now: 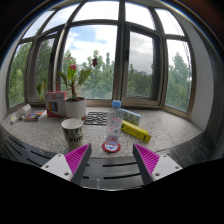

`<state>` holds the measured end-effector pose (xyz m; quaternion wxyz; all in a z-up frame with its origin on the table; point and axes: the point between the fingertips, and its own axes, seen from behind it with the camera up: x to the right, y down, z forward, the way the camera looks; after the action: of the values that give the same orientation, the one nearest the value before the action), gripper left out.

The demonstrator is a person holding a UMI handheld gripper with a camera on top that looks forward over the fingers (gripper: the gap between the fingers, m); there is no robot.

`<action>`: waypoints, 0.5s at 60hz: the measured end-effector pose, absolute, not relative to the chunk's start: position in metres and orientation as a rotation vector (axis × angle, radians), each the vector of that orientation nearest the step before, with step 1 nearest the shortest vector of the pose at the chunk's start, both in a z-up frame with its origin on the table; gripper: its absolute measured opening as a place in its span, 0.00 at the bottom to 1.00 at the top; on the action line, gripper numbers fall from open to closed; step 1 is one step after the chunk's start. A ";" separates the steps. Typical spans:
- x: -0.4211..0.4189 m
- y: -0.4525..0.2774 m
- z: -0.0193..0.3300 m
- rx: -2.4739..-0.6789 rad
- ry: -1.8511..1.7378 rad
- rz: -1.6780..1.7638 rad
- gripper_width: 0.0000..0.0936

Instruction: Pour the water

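Note:
A clear plastic water bottle [113, 126] with a pale cap stands upright on a red coaster on the speckled counter [170, 131], just ahead of my fingers and centred between them. To its left stands a white mug [72, 131] with dark markings. My gripper [112, 160] is open, its two magenta pads [78, 158] spread wide, with nothing between them. The bottle is apart from both fingers.
A potted plant in a white pot [76, 105] stands behind the mug. A yellow box [136, 131] lies right of the bottle, with a checkered item [96, 118] behind. Books or papers [28, 114] lie at far left. Bay windows [110, 55] curve behind the counter.

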<state>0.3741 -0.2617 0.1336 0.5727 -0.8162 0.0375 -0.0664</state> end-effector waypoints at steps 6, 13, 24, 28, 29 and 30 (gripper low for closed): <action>0.355 -0.320 0.145 -1.911 0.099 -0.182 0.91; 0.337 -0.381 0.151 -1.929 0.114 -0.222 0.92; 0.312 -0.447 0.167 -1.921 0.105 -0.255 0.91; 0.302 -0.459 0.170 -1.921 0.103 -0.244 0.92; 0.300 -0.462 0.172 -1.919 0.101 -0.244 0.92; 0.299 -0.465 0.173 -1.916 0.097 -0.247 0.92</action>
<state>0.2990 -0.4645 0.1730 0.5675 -0.8156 0.0413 -0.1050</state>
